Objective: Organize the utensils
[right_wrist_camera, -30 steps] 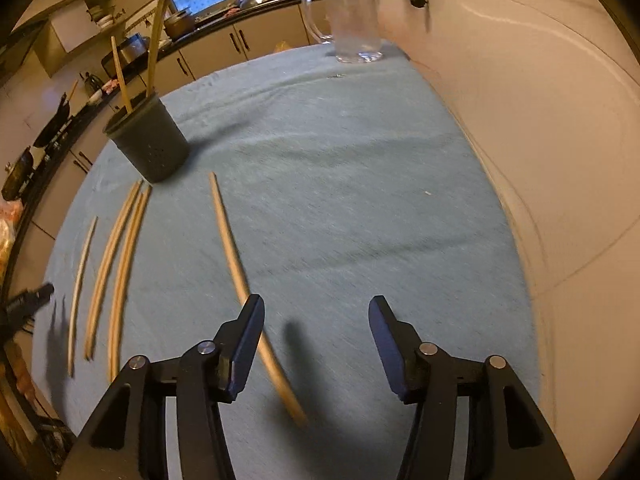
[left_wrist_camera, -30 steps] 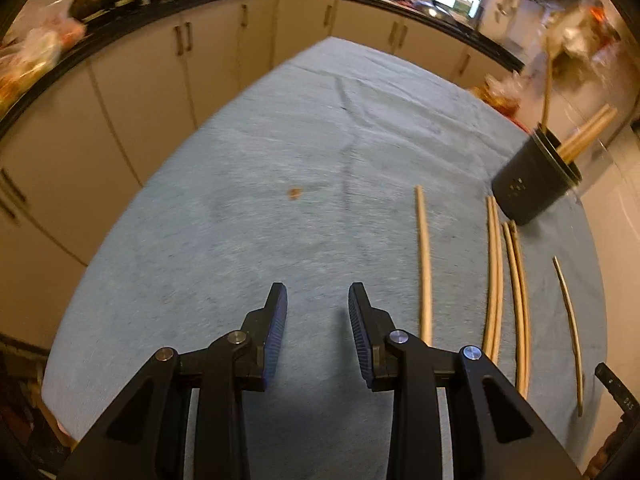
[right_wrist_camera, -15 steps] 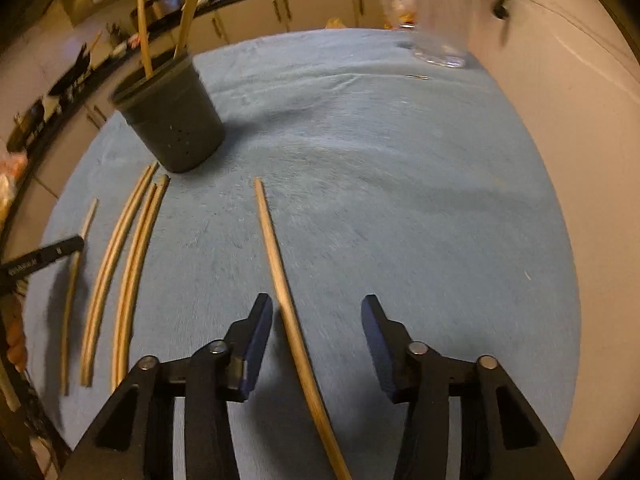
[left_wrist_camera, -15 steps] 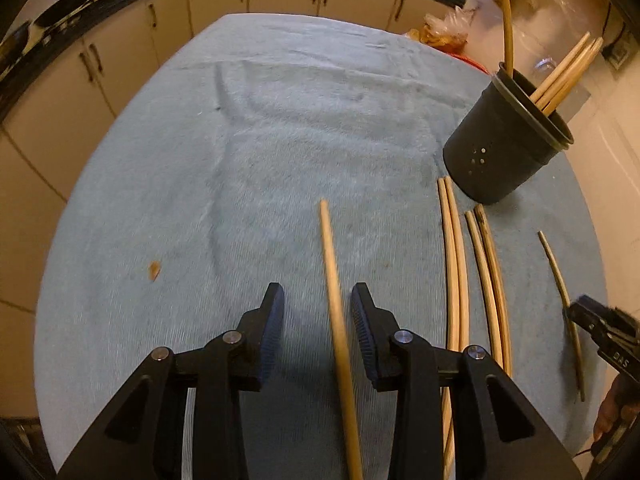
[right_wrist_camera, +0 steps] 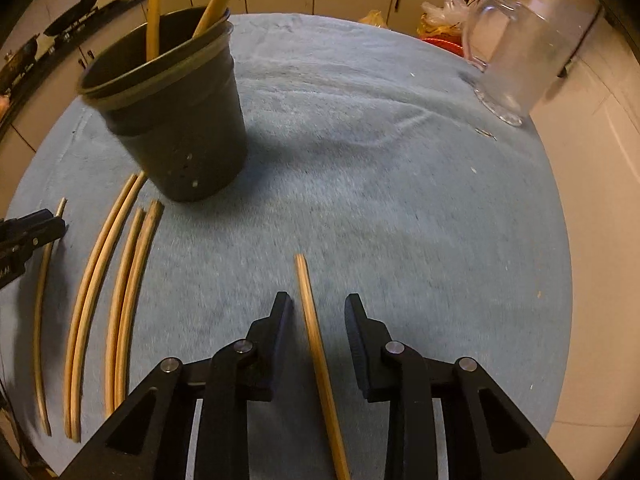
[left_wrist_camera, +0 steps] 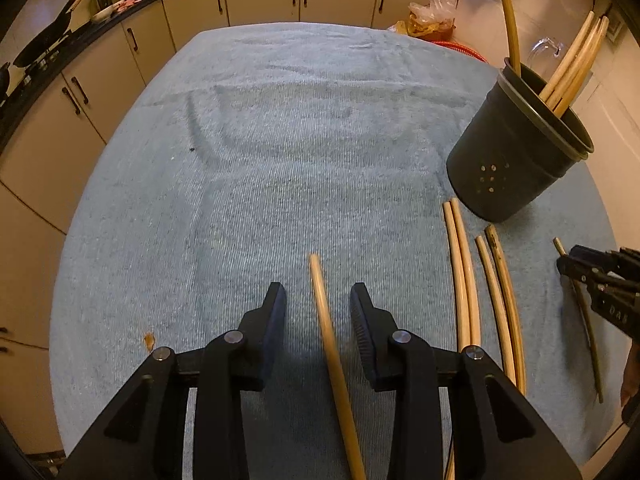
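Both tongs, left (left_wrist_camera: 316,300) and right (right_wrist_camera: 317,308), are held released astride separate chopsticks (left_wrist_camera: 326,320), lined up for grasping.

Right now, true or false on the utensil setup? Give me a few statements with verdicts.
1. The left hand-held gripper is open, with a chopstick lying between its fingers. True.
2. The right hand-held gripper is shut on a chopstick. False: it is open, and the stick lies loose between its fingers.
3. The black holder lies on its side. False: it stands upright on the blue cloth with chopsticks in it.
4. Two pairs of chopsticks lie on the cloth beside the holder. True.
5. The glass jug holds chopsticks. False: none show in it.
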